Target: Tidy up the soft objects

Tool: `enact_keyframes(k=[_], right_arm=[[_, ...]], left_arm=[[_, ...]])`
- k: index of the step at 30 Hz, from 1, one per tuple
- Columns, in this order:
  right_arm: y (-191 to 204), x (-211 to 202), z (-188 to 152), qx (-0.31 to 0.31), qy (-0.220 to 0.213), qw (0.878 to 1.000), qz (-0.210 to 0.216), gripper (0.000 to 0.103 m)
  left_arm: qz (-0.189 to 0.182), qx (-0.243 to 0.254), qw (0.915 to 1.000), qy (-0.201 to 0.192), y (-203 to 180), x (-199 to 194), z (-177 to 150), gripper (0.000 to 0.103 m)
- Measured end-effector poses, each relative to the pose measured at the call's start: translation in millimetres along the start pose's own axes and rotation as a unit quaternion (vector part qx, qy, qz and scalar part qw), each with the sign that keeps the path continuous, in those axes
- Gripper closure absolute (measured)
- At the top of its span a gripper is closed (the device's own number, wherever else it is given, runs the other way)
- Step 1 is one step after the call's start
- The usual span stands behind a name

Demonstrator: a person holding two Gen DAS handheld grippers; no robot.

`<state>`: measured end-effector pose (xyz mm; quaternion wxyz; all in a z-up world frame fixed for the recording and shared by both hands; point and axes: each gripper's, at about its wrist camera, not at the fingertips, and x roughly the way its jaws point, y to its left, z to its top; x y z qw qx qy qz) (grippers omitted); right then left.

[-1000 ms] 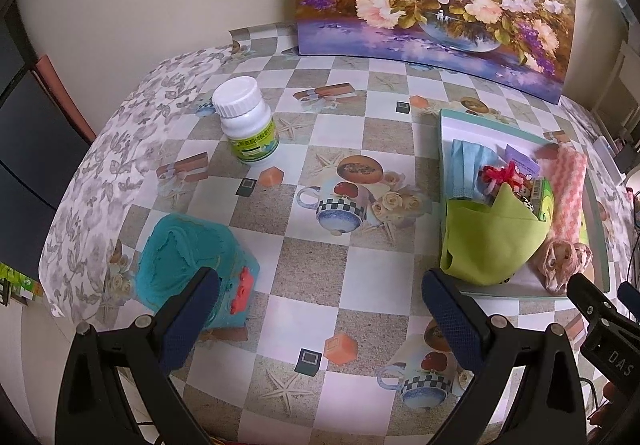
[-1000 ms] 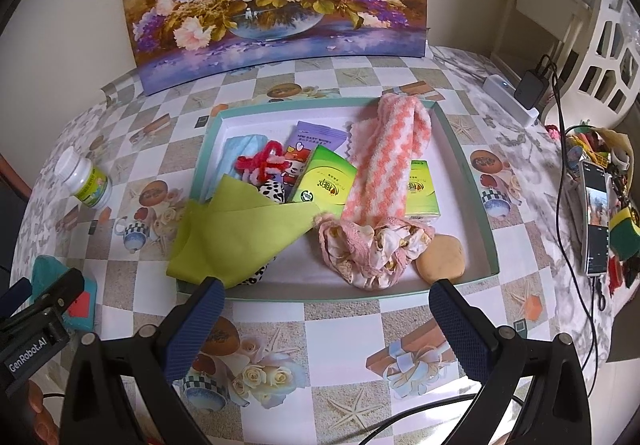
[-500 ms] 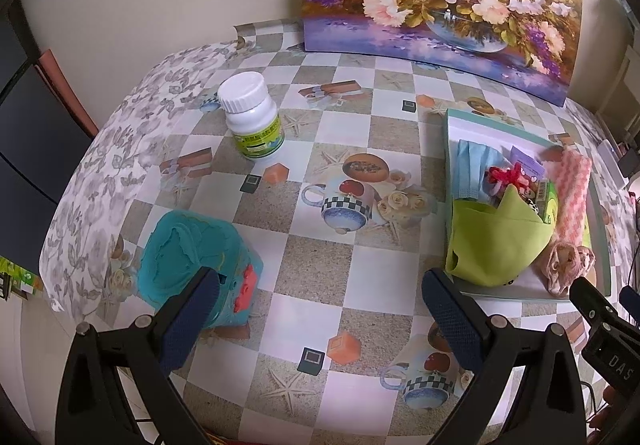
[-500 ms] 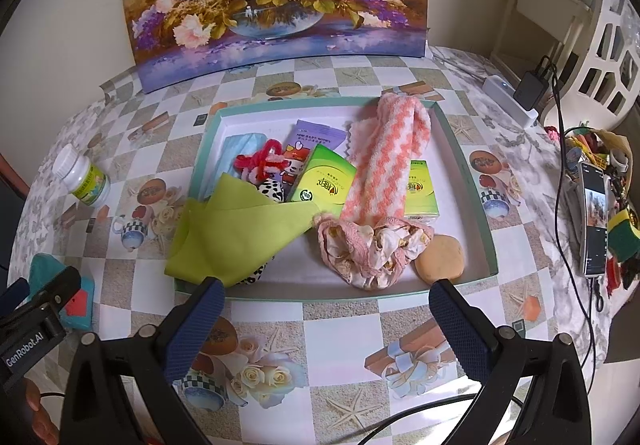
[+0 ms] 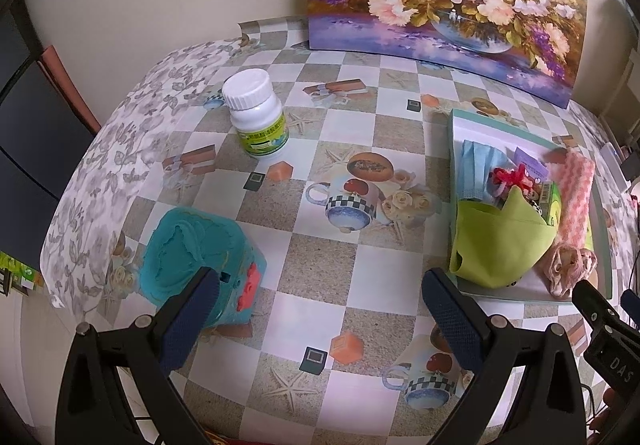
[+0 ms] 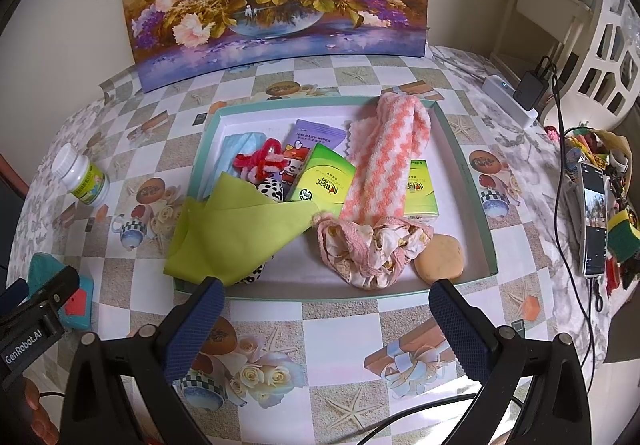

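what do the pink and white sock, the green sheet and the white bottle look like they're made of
Sock: fuzzy knit fleece, judging by its matte, nubby zigzag pile.
Green sheet: probably felt or non-woven cloth; flat, matte, and it holds soft folds without sharp creases.
White bottle: smooth, slightly glossy plastic with a ribbed screw cap and a shiny printed label.

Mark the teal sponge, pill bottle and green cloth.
teal sponge (image 5: 188,249), left wrist view, on its rough top face.
pill bottle (image 5: 258,113), left wrist view, on its white body below the cap.
green cloth (image 6: 236,233), right wrist view, on its flat middle.
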<state>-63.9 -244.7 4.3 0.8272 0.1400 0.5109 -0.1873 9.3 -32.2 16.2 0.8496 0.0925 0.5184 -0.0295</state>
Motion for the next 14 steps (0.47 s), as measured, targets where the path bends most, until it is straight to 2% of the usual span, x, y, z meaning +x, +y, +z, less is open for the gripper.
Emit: enact_keyframes(k=[10,14], right_arm=[[-0.5,0.3,-0.1,-0.001,0.0,1.0,0.0,0.0],[-0.1,0.2,0.2,-0.001,0.0,1.0,0.0,0.0]], left_arm=[[0.0,-0.011,0.9999,0.002,2.4,0.2,0.5,0.002],[-0.006,-0.008,0.9999,-0.008,1.6,-3.2,0.7,0.002]])
